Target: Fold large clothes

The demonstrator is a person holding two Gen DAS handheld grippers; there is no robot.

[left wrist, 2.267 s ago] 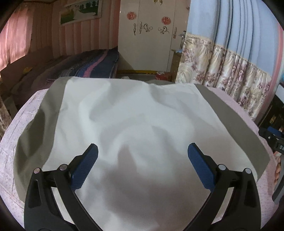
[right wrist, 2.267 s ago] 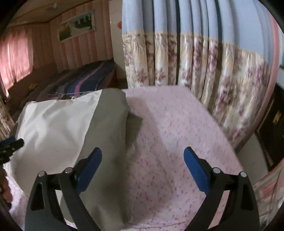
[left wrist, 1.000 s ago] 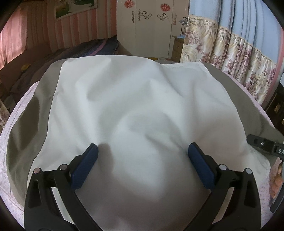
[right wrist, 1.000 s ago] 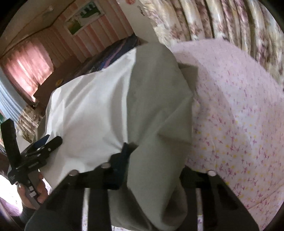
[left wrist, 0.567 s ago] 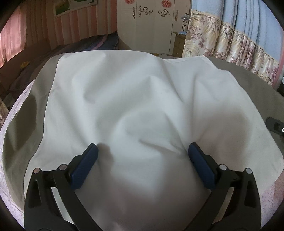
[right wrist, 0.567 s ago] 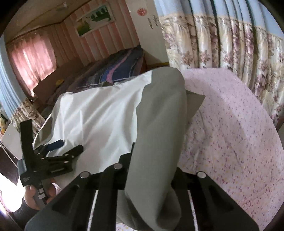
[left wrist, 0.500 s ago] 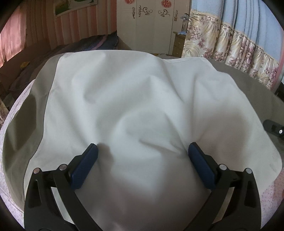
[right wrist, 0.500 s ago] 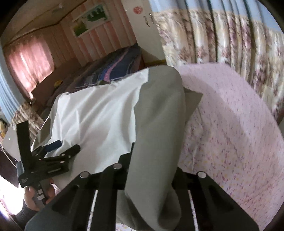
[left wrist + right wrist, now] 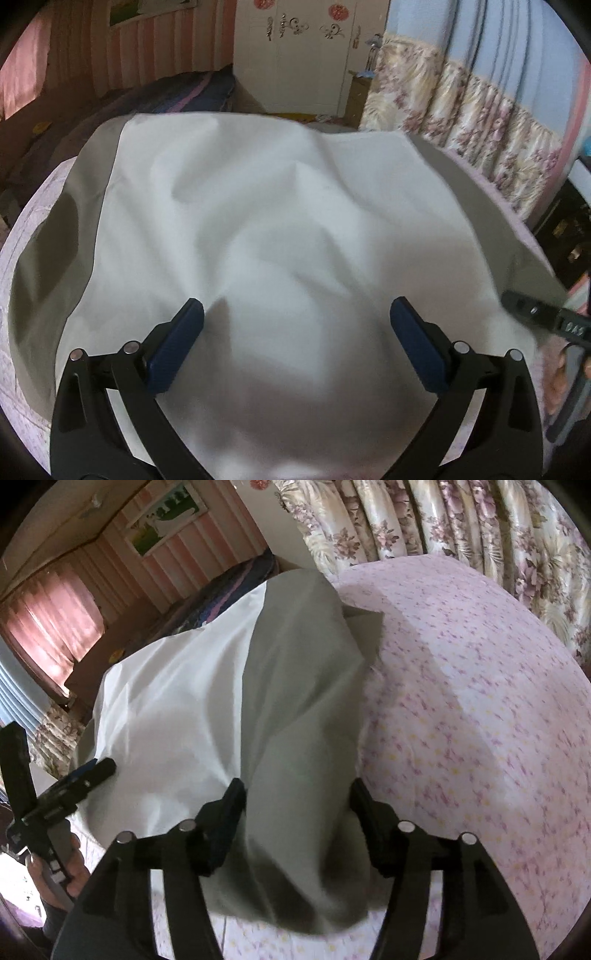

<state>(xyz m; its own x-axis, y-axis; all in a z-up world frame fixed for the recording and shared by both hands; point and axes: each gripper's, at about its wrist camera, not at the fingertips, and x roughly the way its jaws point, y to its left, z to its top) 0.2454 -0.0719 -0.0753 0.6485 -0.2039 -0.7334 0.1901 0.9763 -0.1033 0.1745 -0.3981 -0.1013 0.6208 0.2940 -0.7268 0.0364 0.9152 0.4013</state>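
I see the cloth (image 9: 280, 229) spread over the pink bedspread (image 9: 480, 709) | my left gripper (image 9: 295, 321) spread wide over its near edge, pinching nothing | my right gripper (image 9: 297, 801) jaws just opening, grey fold loose between them at 12 o'clock

Hardly any writing can be read. In the left wrist view, at about four o'clock, the black body of the right gripper (image 9: 546, 317) carries small pale characters that look like digits, too blurred to make out. The white wardrobe doors (image 9: 306, 48) at twelve o'clock bear red flower stickers and dark scroll ornaments, no letters
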